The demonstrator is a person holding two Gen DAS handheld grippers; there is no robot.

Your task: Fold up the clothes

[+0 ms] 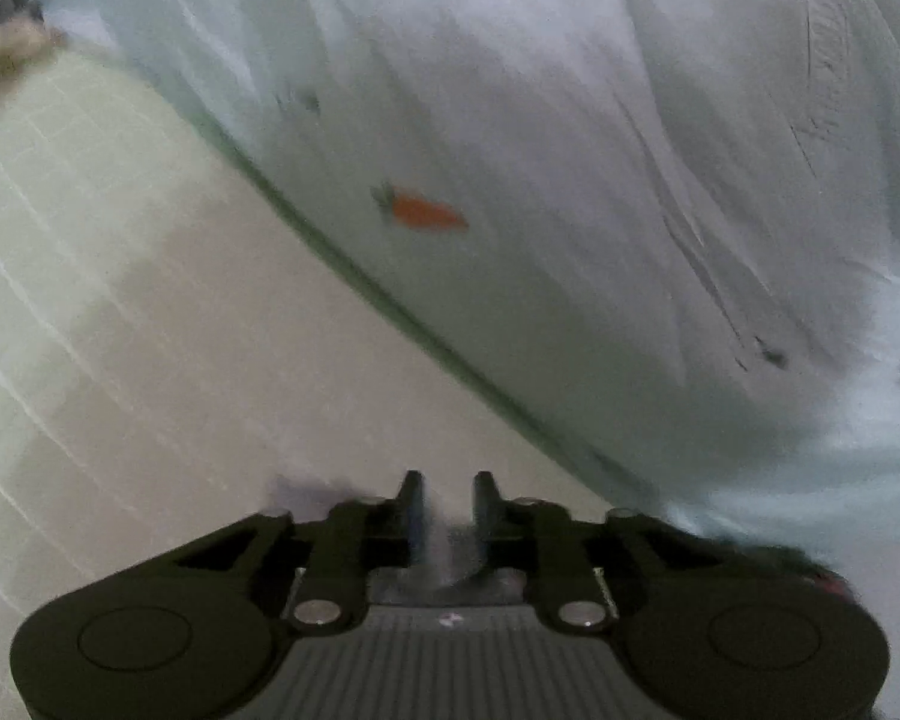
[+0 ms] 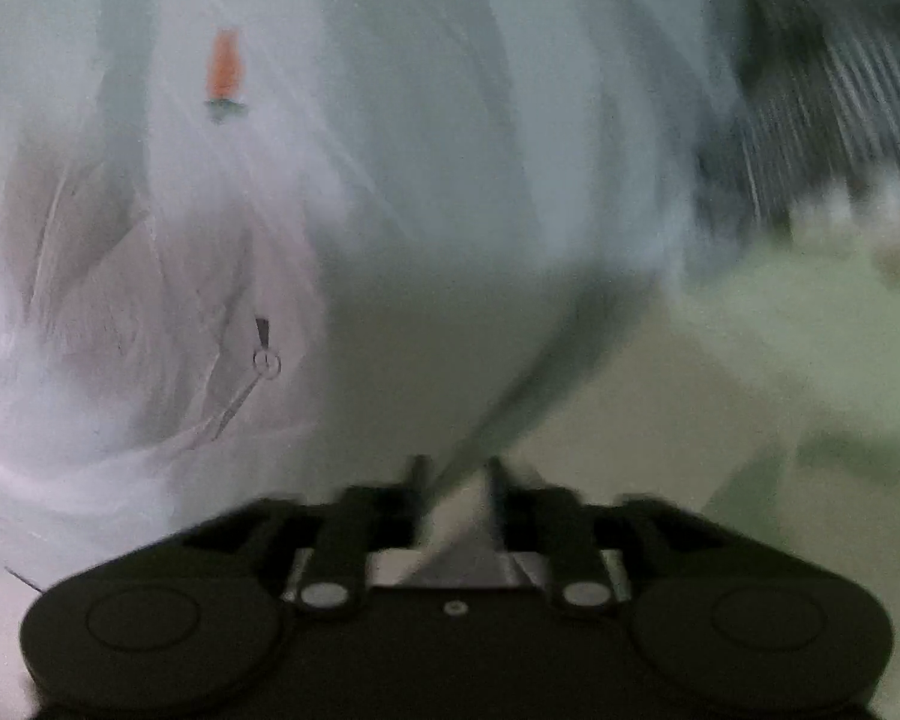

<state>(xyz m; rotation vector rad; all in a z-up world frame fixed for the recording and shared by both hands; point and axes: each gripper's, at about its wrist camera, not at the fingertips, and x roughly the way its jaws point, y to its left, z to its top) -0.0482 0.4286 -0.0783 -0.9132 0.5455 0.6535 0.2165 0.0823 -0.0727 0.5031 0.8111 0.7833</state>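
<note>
The pale blue garment (image 1: 570, 150) with little orange carrots (image 1: 426, 211) on it lies spread on the pale counter (image 1: 180, 330), and its edge runs slantwise just ahead of the left gripper (image 1: 447, 489). That gripper's jaws stand a little apart, with a blurry pale strip between them, and it is too blurred to tell if they pinch it. The right gripper (image 2: 456, 471) has its jaws a little apart too, with the garment's edge running down between them, but the blur hides whether they squeeze it.
</note>
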